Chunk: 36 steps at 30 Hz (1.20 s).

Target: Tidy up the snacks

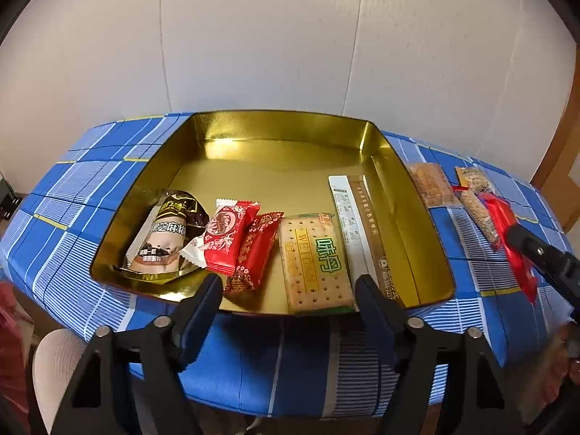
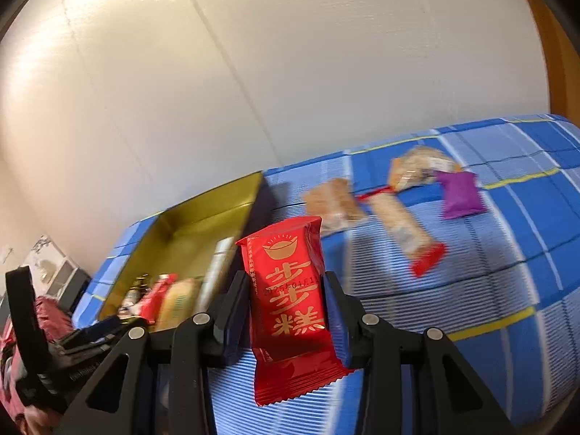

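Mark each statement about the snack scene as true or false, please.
1. The right hand-held gripper holds a red snack packet. True.
2. The left hand-held gripper grips the cracker packet. False: it is open and holds nothing.
3. The gold tin tray is empty. False: several snacks lie in it.
4. A purple packet lies on the blue checked cloth. True.

A pale, off-white panelled wall (image 1: 272, 43) with thin vertical seams fills the background. A blue checked cloth with white and yellow stripes (image 1: 90, 181) covers the table. Warm brown wooden trim (image 2: 554, 72) edges the right side.
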Available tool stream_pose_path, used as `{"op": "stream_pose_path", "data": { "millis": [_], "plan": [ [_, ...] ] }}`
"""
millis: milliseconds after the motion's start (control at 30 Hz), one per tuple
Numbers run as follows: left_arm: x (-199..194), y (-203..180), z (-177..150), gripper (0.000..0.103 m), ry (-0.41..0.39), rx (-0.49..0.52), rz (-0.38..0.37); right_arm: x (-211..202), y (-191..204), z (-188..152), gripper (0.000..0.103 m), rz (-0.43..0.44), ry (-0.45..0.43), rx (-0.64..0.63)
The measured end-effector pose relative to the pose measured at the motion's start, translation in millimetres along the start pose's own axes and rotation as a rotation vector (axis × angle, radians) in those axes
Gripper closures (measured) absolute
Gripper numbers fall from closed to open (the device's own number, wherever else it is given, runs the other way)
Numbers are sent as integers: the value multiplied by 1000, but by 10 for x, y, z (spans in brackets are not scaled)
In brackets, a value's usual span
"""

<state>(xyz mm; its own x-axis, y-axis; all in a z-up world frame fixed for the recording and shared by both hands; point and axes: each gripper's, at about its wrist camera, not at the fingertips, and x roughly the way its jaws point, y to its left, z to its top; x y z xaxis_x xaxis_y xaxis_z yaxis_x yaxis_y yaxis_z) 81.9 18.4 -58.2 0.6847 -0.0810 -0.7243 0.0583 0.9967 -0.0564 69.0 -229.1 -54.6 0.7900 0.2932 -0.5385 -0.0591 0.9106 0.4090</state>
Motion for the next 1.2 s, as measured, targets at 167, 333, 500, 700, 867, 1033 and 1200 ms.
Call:
{"op": "stream_pose_path", "data": {
  "millis": [167,333,500,700,867,1033,1200],
  "plan": [
    [-103,-21,-87,26,-24,30,16,82,314,25,62,40,15,-56],
    [-159,5,-138,26,-38,35,20,239,526,37,62,79,48,-77],
    [-203,91,-126,26,-55,4,27,426,718,11,62,94,95,-94],
    [-229,218,-122,26,-57,-37,35,702,822,-40,58,45,144,-105],
    [-221,246,-120,26,-52,-58,36,672,842,-38,58,12,110,-139],
    [-226,196,-140,26,-46,-53,25,561,689,-6,58,-24,66,-115],
    [-225,152,-148,25,-37,-55,8,433,421,16,58,-42,49,-57]
  ]
}}
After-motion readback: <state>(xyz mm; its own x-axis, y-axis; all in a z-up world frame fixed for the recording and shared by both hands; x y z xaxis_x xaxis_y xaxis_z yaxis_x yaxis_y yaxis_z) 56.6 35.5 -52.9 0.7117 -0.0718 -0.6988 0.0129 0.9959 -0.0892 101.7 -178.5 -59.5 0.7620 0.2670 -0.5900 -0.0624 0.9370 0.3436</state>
